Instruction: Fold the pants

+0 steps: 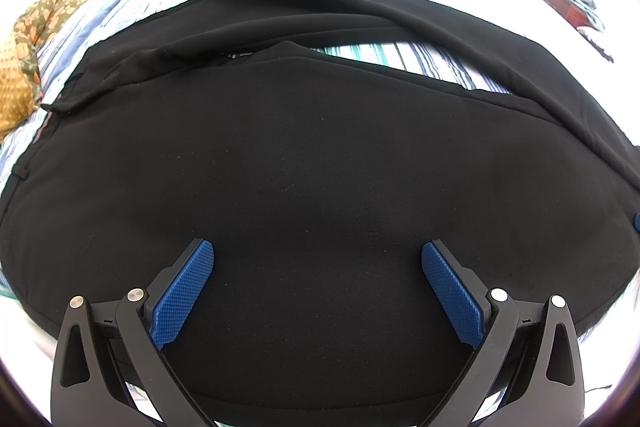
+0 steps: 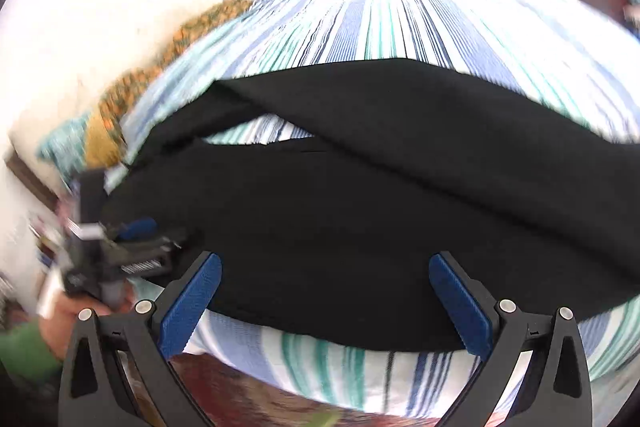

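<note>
In the left wrist view, the left claw (image 1: 317, 259) is spread wide, its two blue pads (image 1: 182, 293) far apart, and it pinches nothing. It hangs just over the black pants (image 1: 312, 163), which fill nearly the whole view from 6 o'clock up to the middle. The pants lie on a bed with a striped bedsheet (image 1: 420, 57) in white, blue and green. Between the two legs a wedge of the sheet shows at 1 o'clock. The farther leg runs from 10 o'clock over to 3 o'clock. Beyond it, at 10 o'clock, lies a yellow patterned cloth (image 1: 24, 75).

In the right wrist view, the right claw (image 2: 325, 269) is also spread, with empty space between its pads. Its tips are over the near edge of the pants (image 2: 360, 219), and the bedsheet (image 2: 328, 363) shows below that edge at 6 o'clock. At 9 o'clock the left claw (image 2: 138, 233) is seen, blurred, held by a hand (image 2: 66, 319) with a green sleeve (image 2: 22, 351). Farther, the stripes run toward 12 o'clock, and the yellow cloth (image 2: 132, 83) lies at 10 o'clock.
</note>
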Demonstrator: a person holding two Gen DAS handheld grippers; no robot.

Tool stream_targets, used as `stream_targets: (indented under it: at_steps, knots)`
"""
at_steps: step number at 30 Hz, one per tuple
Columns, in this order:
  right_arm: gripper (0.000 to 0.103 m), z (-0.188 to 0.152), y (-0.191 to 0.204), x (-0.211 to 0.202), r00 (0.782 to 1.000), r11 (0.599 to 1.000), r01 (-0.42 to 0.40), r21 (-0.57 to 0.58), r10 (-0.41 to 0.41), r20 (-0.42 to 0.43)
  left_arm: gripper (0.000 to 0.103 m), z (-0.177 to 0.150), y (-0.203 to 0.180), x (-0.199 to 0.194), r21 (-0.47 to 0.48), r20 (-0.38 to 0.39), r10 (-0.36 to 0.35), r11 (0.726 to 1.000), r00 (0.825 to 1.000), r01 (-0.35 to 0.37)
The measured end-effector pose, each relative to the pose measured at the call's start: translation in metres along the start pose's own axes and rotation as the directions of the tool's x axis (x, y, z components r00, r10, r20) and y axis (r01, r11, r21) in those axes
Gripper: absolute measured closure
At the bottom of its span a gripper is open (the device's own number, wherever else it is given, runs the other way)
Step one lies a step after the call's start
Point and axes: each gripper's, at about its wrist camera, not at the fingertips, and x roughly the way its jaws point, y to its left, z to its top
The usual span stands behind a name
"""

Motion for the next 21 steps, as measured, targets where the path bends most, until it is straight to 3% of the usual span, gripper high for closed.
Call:
stream_targets:
  at_steps: [3, 7, 10, 14, 16, 17, 18, 19, 20, 21]
  knots:
    - [0.004, 0.003, -0.028, -0.008, 0.999, 0.991, -0.032, 0.131, 0.027, 0.036, 0.0, 0.0, 0.001, 0.001, 0.004, 0.004, 0.002, 1.0, 1.0, -0.002]
    - [0.004, 0.008, -0.07, -0.031, 0.986, 0.956, 0.059, 0.288, -0.101, 0.132, 0.0, 0.001, 0.001, 0.001, 0.003, 0.002, 0.0, 1.0, 1.0, 0.0]
    - [0.004, 0.009, -0.099, -0.041, 0.972, 0.911, 0.056, 0.409, -0.144, 0.187, 0.0, -0.001, -0.001, 0.001, 0.004, 0.006, 0.002, 1.0, 1.0, -0.002]
    - [0.008, 0.014, -0.115, -0.049, 0.952, 0.877, 0.051, 0.477, -0.187, 0.242, 0.0, -0.002, 0.0, 0.001, 0.003, 0.01, 0.003, 1.0, 1.0, -0.003]
    - [0.019, 0.015, -0.127, -0.052, 0.942, 0.842, 0.042, 0.538, -0.213, 0.259, 0.0, -0.001, 0.001, -0.001, 0.0, 0.007, -0.001, 1.0, 1.0, 0.001]
    - [0.034, 0.016, -0.135, -0.051, 0.942, 0.821, 0.045, 0.569, -0.225, 0.25, 0.001, 0.001, 0.002, -0.004, -0.003, -0.006, -0.005, 1.0, 1.0, 0.005]
    - [0.058, 0.019, -0.143, -0.048, 0.949, 0.808, 0.059, 0.587, -0.228, 0.219, 0.001, 0.004, 0.004, -0.008, -0.009, -0.021, -0.009, 1.0, 1.0, 0.009]
    - [0.071, 0.024, -0.148, -0.045, 0.96, 0.808, 0.071, 0.585, -0.214, 0.179, 0.001, 0.009, 0.009, -0.017, -0.026, -0.031, -0.034, 0.999, 0.999, 0.033]
    - [0.091, 0.029, -0.149, -0.045, 0.967, 0.815, 0.066, 0.576, -0.195, 0.166, 0.001, 0.016, 0.018, -0.027, -0.06, -0.019, -0.082, 0.995, 0.996, 0.081]
    - [0.092, 0.034, -0.148, -0.051, 0.968, 0.828, 0.044, 0.558, -0.174, 0.182, 0.001, 0.024, 0.027, -0.037, -0.101, 0.006, -0.133, 0.986, 0.991, 0.133]
